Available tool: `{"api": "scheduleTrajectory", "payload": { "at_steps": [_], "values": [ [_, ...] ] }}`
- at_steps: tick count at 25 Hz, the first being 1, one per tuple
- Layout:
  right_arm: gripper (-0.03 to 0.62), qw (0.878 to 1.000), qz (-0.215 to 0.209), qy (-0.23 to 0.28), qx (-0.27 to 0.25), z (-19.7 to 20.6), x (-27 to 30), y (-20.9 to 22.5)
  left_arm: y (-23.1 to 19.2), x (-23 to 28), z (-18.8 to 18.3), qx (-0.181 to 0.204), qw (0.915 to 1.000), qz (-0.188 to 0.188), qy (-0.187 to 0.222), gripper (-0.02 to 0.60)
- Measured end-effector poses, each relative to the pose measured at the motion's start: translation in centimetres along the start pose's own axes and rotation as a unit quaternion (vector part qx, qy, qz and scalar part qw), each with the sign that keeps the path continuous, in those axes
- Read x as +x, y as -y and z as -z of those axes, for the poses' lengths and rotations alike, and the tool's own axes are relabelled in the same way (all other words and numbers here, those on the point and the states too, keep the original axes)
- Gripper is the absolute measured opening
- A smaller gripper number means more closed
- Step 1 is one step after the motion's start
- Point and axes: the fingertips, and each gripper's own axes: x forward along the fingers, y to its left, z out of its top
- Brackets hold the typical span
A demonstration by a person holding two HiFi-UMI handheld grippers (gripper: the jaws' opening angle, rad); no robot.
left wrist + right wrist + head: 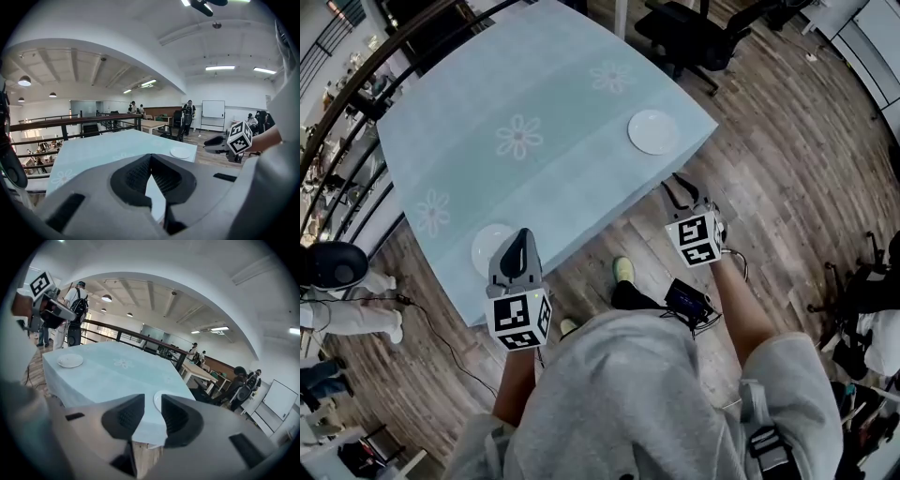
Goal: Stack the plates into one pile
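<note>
wood flooring (787, 169) is spreading round everything, with a dark railing (356, 84) curving along the nine o'clock side. filling the middle, the table (534, 103) is wearing a pale blue cloth printed with daisies. the left gripper (521, 246) is hanging over the table's seven o'clock corner, its jaws resting tip to tip with nothing between them. the right gripper (686, 195) is hovering just off the edge at four o'clock, its jaws standing parted and empty (only cloth and a plate rim are showing through the gap). smallest, the two white plates are sitting well apart: the left plate (490, 248) just beside the left gripper, the right plate (653, 131) at two o'clock near the corner. nothing is being stacked yet. the pickup is probably going best with the open jaws coming in low, one jaw sliding under the rim, pinching firmly, then carrying the plate level across.
</note>
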Motion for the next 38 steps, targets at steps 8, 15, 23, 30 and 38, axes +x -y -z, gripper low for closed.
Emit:
{"api": "scheduleTrajectory", "payload": {
  "at_steps": [8, 15, 23, 30, 38],
  "values": [
    [0.131, 0.998, -0.034, -0.024, -0.045, 3.1, 4.3, 3.0, 3.7, 4.2, -1.3, 0.005, 0.9998, -0.016, -0.008, 0.017],
    [0.140, 0.983, -0.063, -0.056, -0.161, 6.4, 10.0, 2.3, 3.8, 4.8, -1.1, 0.003, 0.9981, -0.054, -0.030, 0.017],
    [0.146, 0.964, -0.100, -0.100, -0.224, 8.9, 15.6, 1.2, 1.6, 4.6, -0.6, -0.004, 0.9935, -0.099, -0.055, 0.017],
    [0.144, 0.951, -0.087, -0.110, -0.276, 8.7, 17.2, 1.4, 0.4, 4.5, 0.1, -0.014, 0.9905, -0.121, -0.063, 0.017],
    [0.049, 0.931, -0.088, -0.159, -0.316, 9.3, 17.2, -0.3, -0.3, 3.9, 0.6, -0.021, 0.9900, -0.127, -0.059, 0.017]
  ]
}}
